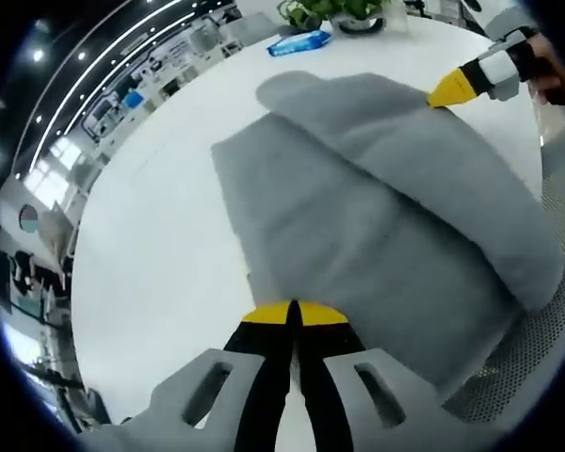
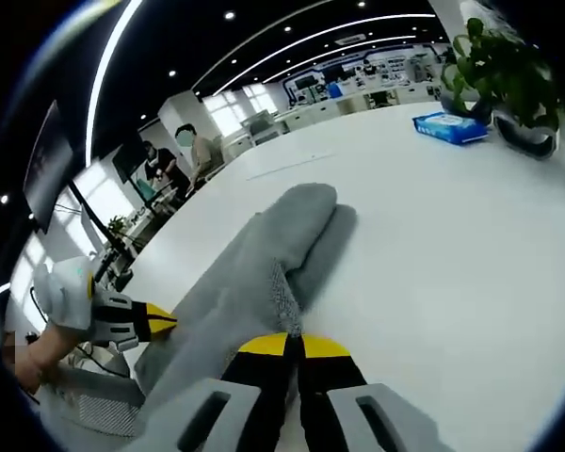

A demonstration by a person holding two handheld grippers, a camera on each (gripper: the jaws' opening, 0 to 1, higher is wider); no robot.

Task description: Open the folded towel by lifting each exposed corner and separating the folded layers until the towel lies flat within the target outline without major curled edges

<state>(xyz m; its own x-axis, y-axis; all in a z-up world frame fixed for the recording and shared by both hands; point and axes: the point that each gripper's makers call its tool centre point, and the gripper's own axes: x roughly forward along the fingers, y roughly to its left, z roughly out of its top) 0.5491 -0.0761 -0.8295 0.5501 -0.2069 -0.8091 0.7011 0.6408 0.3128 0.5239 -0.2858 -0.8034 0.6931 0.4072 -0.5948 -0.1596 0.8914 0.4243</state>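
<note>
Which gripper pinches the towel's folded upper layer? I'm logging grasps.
The right gripper, shown in the left gripper view at the far raised fold of the towel; the left gripper pinches the near edge.

A wide white counter (image 2: pixel 433 245) is stretching away under a dark ceiling (image 2: pixel 264 38), where long curved light strips (image 2: pixel 358 28) and small round spotlights (image 2: pixel 229 15) are glowing. Bright windows (image 2: pixel 235 105) are letting in daylight at the far side of the room, beside a white pillar (image 2: pixel 184 113). A potted plant (image 2: pixel 499 75) is standing at the counter's far edge, with a blue packet (image 2: pixel 449 126) lying just beside it. Desks with equipment (image 2: pixel 358 85) are lining the background, and two people (image 2: pixel 184 155) are standing near the windows. Perforated mesh (image 1: pixel 537 348) is showing at the counter's near edge.
</note>
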